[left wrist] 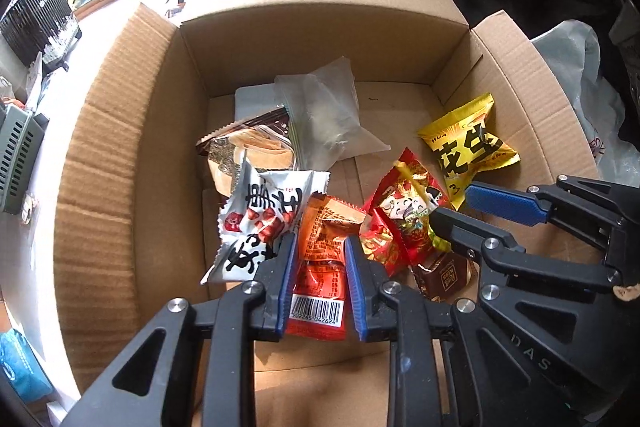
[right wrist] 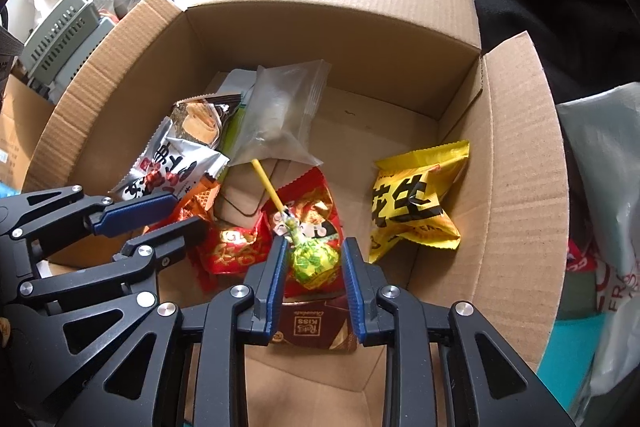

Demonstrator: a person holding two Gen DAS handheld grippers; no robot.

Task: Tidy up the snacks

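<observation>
Barcode [left wrist: 318, 309] nearest the left wrist camera, digits partly legible ("042624"), printed on an orange packet [left wrist: 324, 259] that lies flat between the left claw's [left wrist: 320, 247] blue pads; jaws moderately apart, pads beside the packet's edges, contact not certain. Brown chocolate packet [right wrist: 308, 327] under the right claw [right wrist: 313, 247] reads "KISS", upside down. Right claw likewise moderately apart, straddling a green-wrapped lollipop [right wrist: 310, 261] whose yellow stick [right wrist: 266, 183] points away; whether the pads touch the wrapper I cannot tell. Lollipop rests on a red packet [right wrist: 316, 203] with cartoon print; a smaller red-gold packet [right wrist: 232, 247] just left of it. White packet [left wrist: 260, 223] with large black Chinese characters and red nut pictures touches the orange one's left side. Yellow packet [right wrist: 416, 203], black characters, lies near the box's right wall, apart from the rest. Farther in: cracker packet [left wrist: 248, 147], then clear bag [left wrist: 324, 115]. All inside an open cardboard box [left wrist: 320, 43].
</observation>
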